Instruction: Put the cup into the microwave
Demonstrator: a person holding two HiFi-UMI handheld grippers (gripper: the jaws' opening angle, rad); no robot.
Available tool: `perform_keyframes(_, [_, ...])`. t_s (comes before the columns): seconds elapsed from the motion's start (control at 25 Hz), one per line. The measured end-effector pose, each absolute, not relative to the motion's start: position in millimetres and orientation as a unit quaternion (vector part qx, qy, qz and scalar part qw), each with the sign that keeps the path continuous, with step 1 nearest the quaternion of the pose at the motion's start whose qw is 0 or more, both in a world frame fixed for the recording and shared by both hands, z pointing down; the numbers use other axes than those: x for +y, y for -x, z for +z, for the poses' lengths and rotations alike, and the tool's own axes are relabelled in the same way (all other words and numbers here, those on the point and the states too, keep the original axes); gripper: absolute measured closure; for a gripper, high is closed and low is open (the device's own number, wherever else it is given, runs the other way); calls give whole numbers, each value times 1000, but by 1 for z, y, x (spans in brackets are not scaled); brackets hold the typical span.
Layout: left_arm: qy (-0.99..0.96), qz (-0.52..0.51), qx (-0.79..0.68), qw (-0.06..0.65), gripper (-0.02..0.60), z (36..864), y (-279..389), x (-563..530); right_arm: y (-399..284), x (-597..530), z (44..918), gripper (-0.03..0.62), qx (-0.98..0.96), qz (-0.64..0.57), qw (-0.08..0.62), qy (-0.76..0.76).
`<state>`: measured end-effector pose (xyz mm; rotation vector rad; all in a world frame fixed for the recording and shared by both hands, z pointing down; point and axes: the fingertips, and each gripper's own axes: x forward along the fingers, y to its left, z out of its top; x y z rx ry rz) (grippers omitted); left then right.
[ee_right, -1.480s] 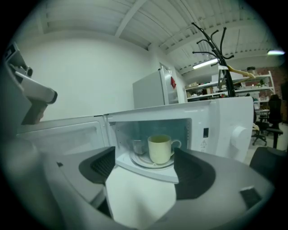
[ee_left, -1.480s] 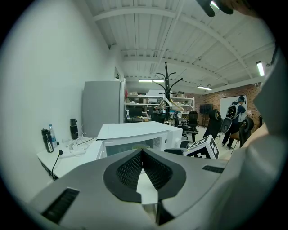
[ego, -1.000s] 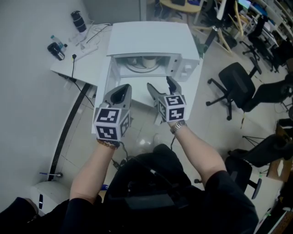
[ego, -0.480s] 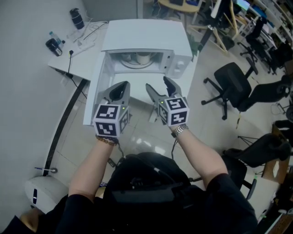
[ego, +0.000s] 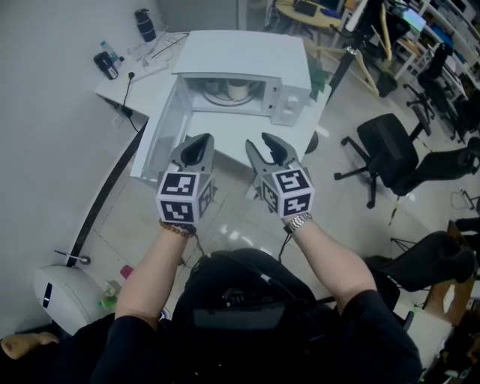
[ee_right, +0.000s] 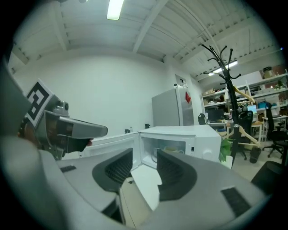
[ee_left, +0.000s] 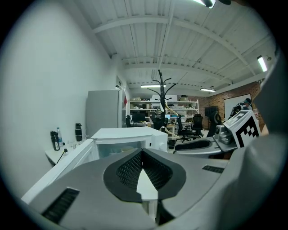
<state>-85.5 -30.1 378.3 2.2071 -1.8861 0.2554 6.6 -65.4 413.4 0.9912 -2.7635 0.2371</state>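
Observation:
The white microwave (ego: 247, 52) stands on a white table with its door (ego: 161, 131) swung open to the left. A pale cup (ego: 238, 90) sits on the turntable inside; the right gripper view also shows the cup (ee_right: 170, 150) in the cavity. Both grippers hover side by side in front of the table, short of the opening. My left gripper (ego: 197, 141) is shut with nothing in it; its pads meet in the left gripper view (ee_left: 142, 152). My right gripper (ego: 264, 142) is closing, its jaws (ee_right: 145, 157) still apart and empty.
Black office chairs (ego: 394, 139) stand to the right. Bottles (ego: 142, 22) and cables lie on the desk left of the microwave. A white round device (ego: 64, 296) sits on the floor at lower left. A coat rack (ee_right: 225, 58) rises behind the microwave.
The right gripper's jaws have narrowed from wide apart. Both grippers have shifted a little in front of the microwave. The left gripper stays shut.

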Motion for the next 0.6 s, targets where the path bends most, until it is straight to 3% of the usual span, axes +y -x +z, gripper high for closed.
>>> perform_keyframes(0.36, [-729,98,-668,113,581,383,57,15,-41,-12,397,557,-947,59,97,-300])
perform_keyframes(0.6, [-727,112,-670,102,581,387,47,41,-50,12,394,579,-951,62,96,-289])
